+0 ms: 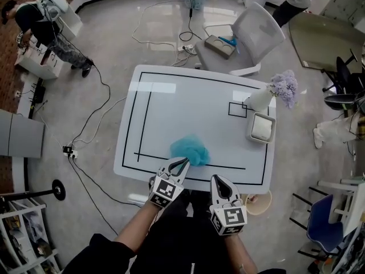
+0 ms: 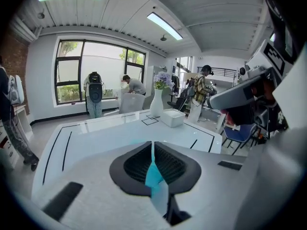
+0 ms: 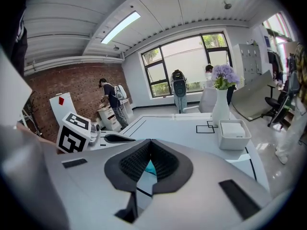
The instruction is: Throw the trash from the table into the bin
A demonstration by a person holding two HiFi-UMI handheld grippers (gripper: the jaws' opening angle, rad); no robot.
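Note:
A crumpled teal piece of trash (image 1: 191,150) lies on the white table (image 1: 188,101) near its front edge. My left gripper (image 1: 181,163) points at the trash from the front, tips right against its near left side, jaws shut. In the left gripper view (image 2: 152,143) teal (image 2: 153,174) shows in the thin slit between the jaws; whether any of it is pinched I cannot tell. My right gripper (image 1: 218,178) hovers at the table's front edge, right of the trash and apart from it, jaws shut (image 3: 150,142) with nothing between them. Teal trash (image 3: 150,167) shows below its jaws.
A white vase (image 1: 259,99) with purple flowers (image 1: 284,87) and a white square container (image 1: 261,127) stand at the table's right side. A white chair (image 1: 251,33) is behind the table. Cables (image 1: 97,124) lie on the floor at left. People stand at the far side of the room.

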